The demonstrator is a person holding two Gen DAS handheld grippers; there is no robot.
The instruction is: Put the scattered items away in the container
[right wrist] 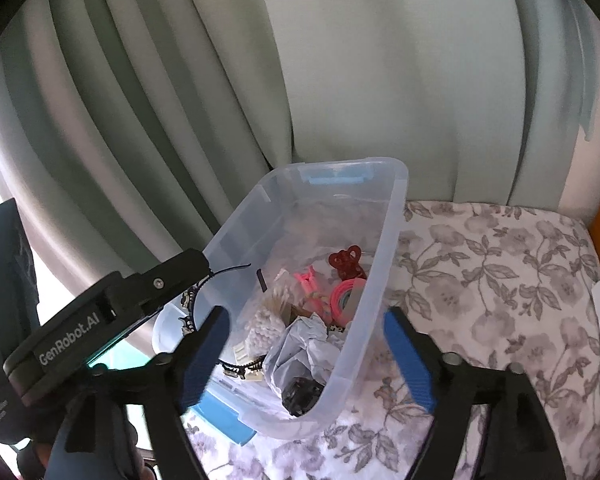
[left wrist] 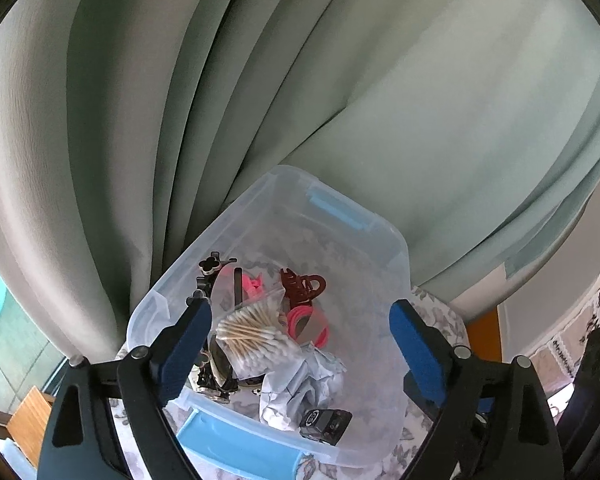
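Container (right wrist: 384, 264) on floral cloth (right wrist: 500, 280) | curtain (right wrist: 380, 80) behind | both tongs (left wrist: 300, 344) (right wrist: 306, 354) agape

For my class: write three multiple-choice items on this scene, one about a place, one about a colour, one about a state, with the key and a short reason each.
1. Where does the bag of cotton swabs lie?
A. on the floral cloth
B. inside the clear bin
C. between the left gripper's fingers

2. What colour is the claw clip?
A. dark red
B. yellow
C. white

3. How do the jaws of the right gripper stand?
A. shut on the crumpled paper
B. shut on the bin's rim
C. open, holding nothing

Key:
1 B, the swabs show within the bin's walls in both views.
2 A, it is dark red beside the pink rings.
3 C, the blue pads stand wide apart, with the bin's wall between them untouched.
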